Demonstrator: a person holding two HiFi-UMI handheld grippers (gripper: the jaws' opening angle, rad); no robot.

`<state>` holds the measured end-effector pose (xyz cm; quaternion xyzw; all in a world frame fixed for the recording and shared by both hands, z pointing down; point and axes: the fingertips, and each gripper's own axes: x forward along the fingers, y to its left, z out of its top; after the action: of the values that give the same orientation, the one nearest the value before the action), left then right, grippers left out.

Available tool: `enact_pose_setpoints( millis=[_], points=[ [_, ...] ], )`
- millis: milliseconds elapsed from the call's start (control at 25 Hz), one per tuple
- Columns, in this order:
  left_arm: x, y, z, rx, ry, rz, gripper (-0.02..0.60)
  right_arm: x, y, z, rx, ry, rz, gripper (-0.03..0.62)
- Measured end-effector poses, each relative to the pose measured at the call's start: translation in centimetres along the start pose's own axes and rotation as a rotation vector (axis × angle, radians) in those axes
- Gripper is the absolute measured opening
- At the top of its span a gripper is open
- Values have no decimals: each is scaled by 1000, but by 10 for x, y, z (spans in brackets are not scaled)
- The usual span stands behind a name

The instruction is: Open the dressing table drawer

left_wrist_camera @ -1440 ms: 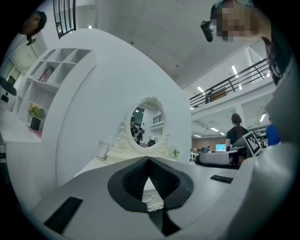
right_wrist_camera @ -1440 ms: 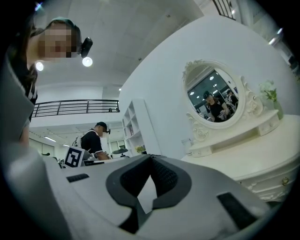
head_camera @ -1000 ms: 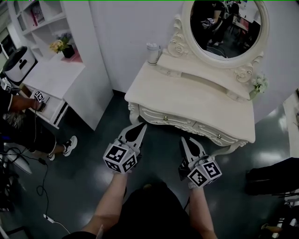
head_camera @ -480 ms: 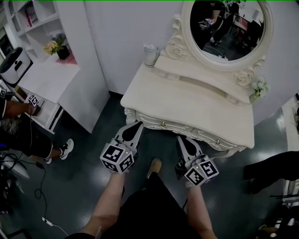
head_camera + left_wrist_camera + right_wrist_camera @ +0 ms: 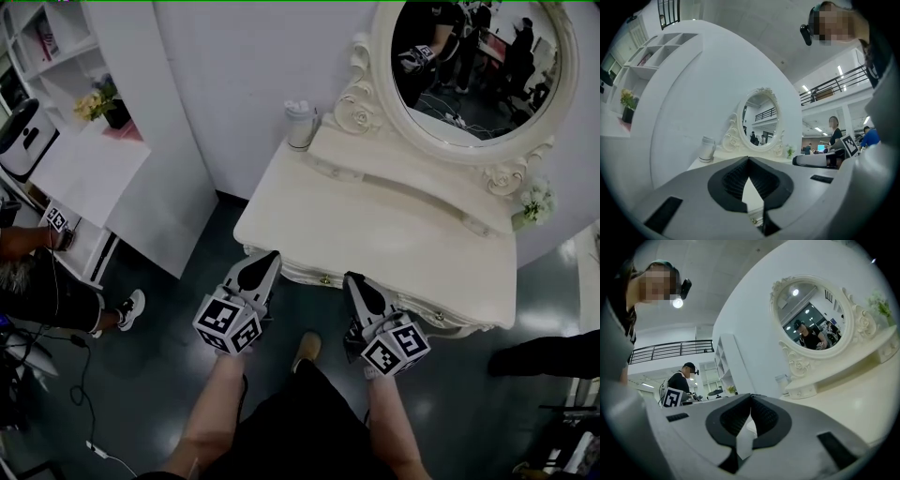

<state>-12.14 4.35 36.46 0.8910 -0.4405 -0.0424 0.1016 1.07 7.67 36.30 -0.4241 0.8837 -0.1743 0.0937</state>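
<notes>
Status: the task is not yet begun in any visible respect. The drawer sits flush and closed in the front apron of the cream bench, directly under the front edge of the bench top and below the oval mirror.

Left gripper: fingers closed tip to tip, nothing held. It points level at the left end of the drawer front, near it. Contact cannot be confirmed from the head view.

Right gripper: fingers likewise closed together and empty, aimed at the apron just right of the small brass knob.

Condition of the drawer: carved, scalloped front in the same cream finish as the bench. The knob is small and round and stands proud of the face. No gap shows along the top edge.

Outstanding, in my judgement: part one pair of fingers, close them on the knob, and draw the drawer straight out towards the person. The small knob may slip from the grip.
</notes>
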Motion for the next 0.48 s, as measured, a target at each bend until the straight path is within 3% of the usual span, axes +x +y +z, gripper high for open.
enact_pose_setpoints(
  millis=[480],
  points=[
    [87,41,-17,-21,55,11,0,64,-74,4,36,36,23,5]
  ],
)
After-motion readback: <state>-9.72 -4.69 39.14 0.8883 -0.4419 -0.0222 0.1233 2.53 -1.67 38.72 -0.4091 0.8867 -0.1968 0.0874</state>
